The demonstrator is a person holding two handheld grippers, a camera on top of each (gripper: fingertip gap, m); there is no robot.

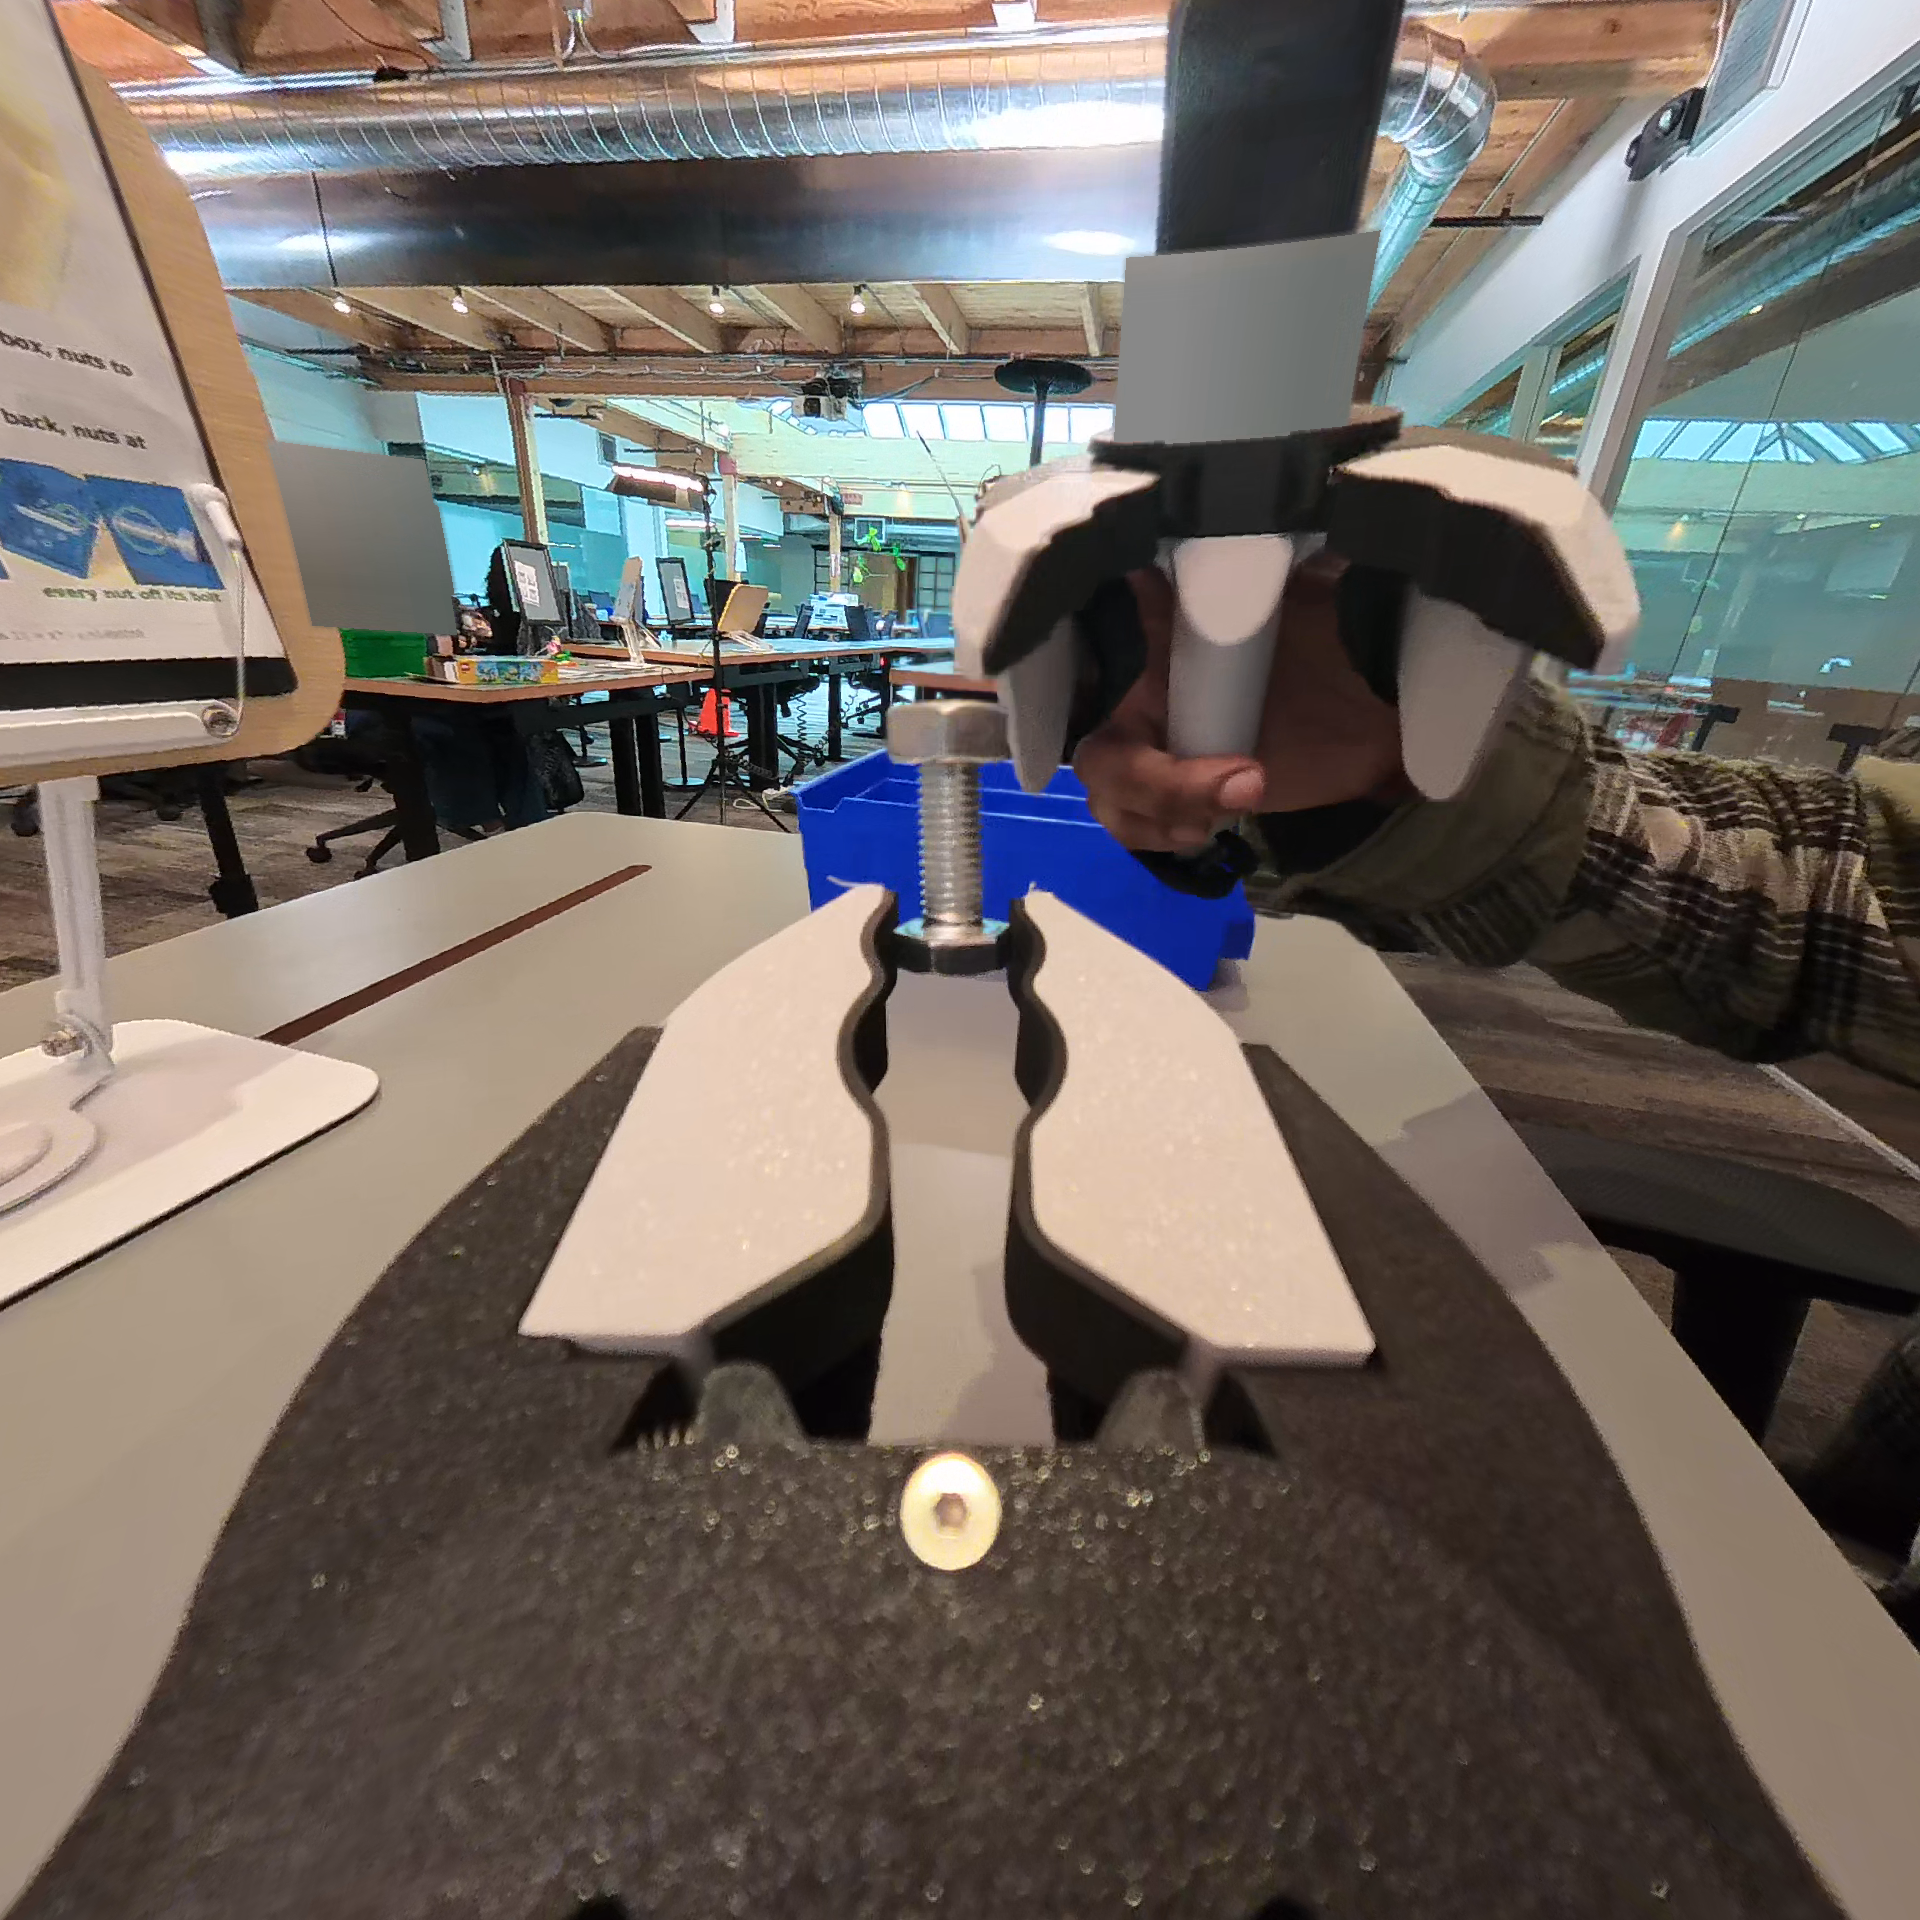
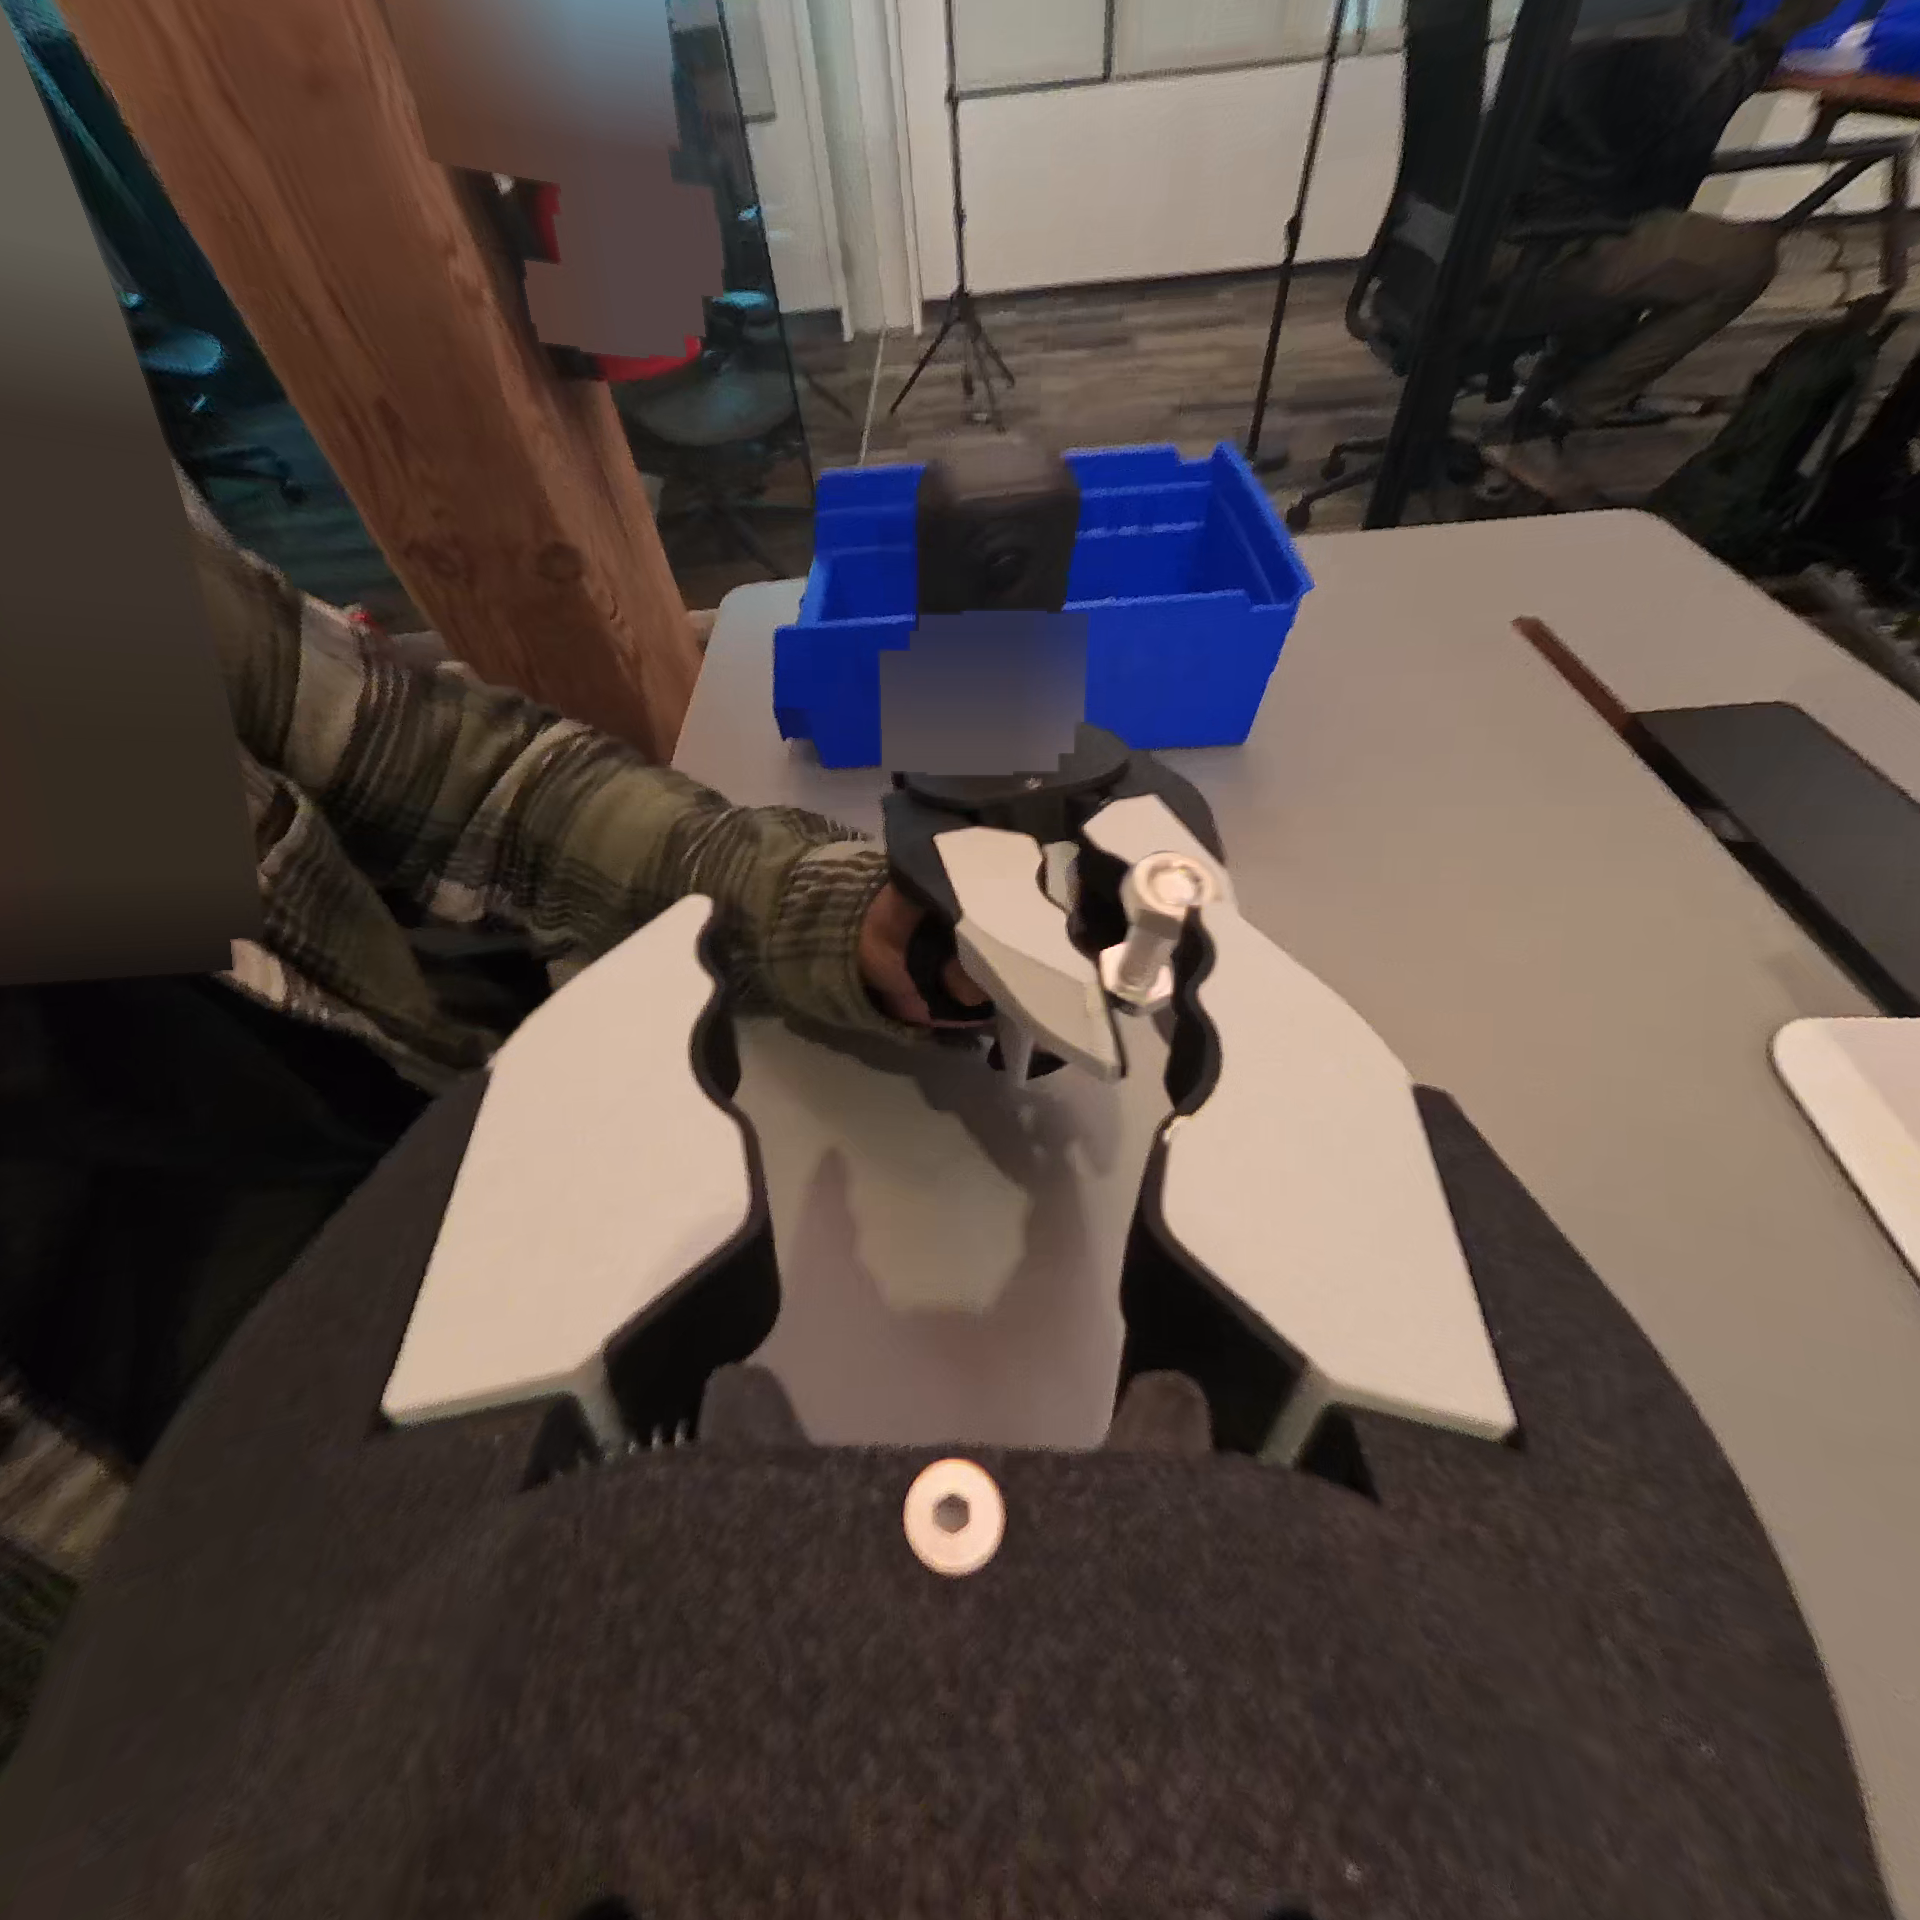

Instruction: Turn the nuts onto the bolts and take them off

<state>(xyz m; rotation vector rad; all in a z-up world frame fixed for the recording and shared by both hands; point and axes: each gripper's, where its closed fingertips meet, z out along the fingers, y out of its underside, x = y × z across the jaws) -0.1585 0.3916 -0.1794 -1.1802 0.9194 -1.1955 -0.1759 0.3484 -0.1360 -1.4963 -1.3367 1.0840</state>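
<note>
While the left gripper (image 1: 948, 940) pinches a hex nut (image 1: 948, 948) between its two white fingertips, a silver bolt (image 1: 950, 821) stands upright out of that nut, head at the top and threaded shank running down into it. Nut and bolt sit just in front of the blue bin (image 1: 1101, 862), above the grey table (image 1: 416, 966), and the left view does not show whether the nut touches the tabletop. From the right wrist view, the same bolt (image 2: 1153, 935) shows tilted, with the blue bin (image 2: 1174, 623) farther back on the table (image 2: 1507, 831). The right gripper (image 2: 951, 997) is spread wide and holds nothing; its right-hand finger (image 2: 1278, 1060) lies just beside the bolt, though contact cannot be made out. In the left view this gripper (image 1: 1226, 686) hangs beside the bolt head, in front of the bin, held by a hand (image 1: 1174, 790) in a plaid sleeve (image 1: 1714, 883). A document stand (image 1: 125, 520) rises well to the left of the bin.
</note>
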